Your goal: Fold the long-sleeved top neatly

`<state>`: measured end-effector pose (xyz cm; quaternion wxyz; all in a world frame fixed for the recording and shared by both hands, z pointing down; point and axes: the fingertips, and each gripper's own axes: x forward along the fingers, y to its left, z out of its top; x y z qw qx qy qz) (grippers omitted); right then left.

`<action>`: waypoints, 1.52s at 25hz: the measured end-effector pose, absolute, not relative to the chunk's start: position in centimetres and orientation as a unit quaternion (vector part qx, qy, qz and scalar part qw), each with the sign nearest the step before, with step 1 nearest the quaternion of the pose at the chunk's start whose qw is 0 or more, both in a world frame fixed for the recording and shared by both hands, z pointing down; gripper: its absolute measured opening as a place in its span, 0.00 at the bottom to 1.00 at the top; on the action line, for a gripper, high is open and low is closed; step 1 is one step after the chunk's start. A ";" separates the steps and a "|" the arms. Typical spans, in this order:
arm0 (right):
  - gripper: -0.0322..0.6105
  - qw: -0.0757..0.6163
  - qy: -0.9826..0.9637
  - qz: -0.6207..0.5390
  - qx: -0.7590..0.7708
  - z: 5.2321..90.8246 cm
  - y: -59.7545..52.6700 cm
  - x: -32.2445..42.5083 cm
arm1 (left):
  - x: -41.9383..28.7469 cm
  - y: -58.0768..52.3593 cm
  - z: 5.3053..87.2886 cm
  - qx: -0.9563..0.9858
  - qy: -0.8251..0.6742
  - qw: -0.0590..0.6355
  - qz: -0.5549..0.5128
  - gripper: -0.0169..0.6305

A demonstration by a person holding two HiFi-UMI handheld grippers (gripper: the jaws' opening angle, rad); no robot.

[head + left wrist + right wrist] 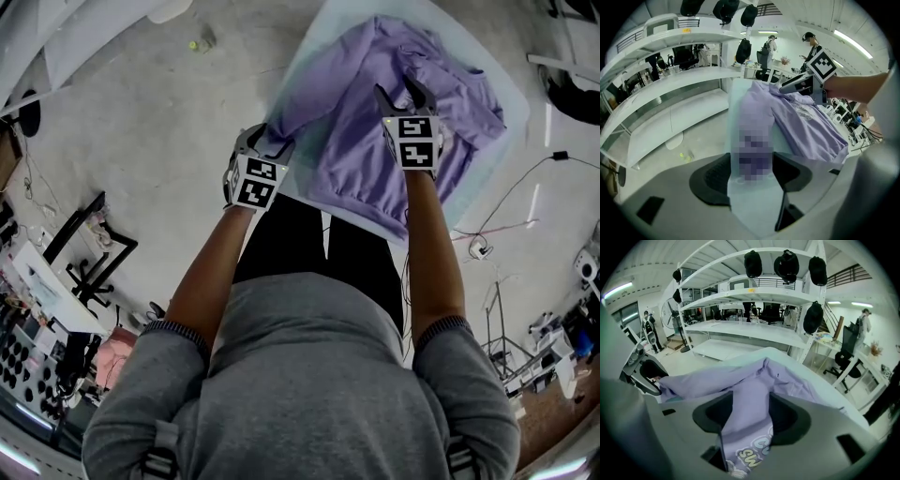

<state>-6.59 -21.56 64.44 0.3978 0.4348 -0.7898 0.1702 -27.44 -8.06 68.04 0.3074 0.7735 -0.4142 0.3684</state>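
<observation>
Nearest us, we are looking down on a grey sweater [309, 375] — shoulders and both sleeves are filling the bottom of the head view, with black trousers [291, 244] just past them. Both arms are reaching forward to a table [506, 89] with a pale blue cover, standing on a grey floor [141, 122]. We are seeing the purple top [366, 159] lying rumpled across that table, its hem at the near edge, closest to the person.

Left tongs [265, 141] are sitting at the table's near left corner, pointing down at it. Their own view is showing us the two dark pads pressing in on cloth — purple fabric with the pale blue cover around it. We are calling them clamped on the top. In the right tongs' view, one sleeve [693, 378] is running out in a stretched band to the left tongs, so that is the part they are gripping.

Right tongs [398, 94] are sitting over the middle of the top, further onto the table. Their jaws are closed on a bunched fold of purple fabric, and a printed patch of rounded letters [757, 453] is showing low between the pads.

White shelves [754, 301] are standing behind the table.
</observation>
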 end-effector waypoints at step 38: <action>0.43 0.375 -0.790 0.135 0.465 52.1 -19.5 -1.7 | -31.9 -22.4 45.4 0.762 -0.553 0.293 0.168 0.08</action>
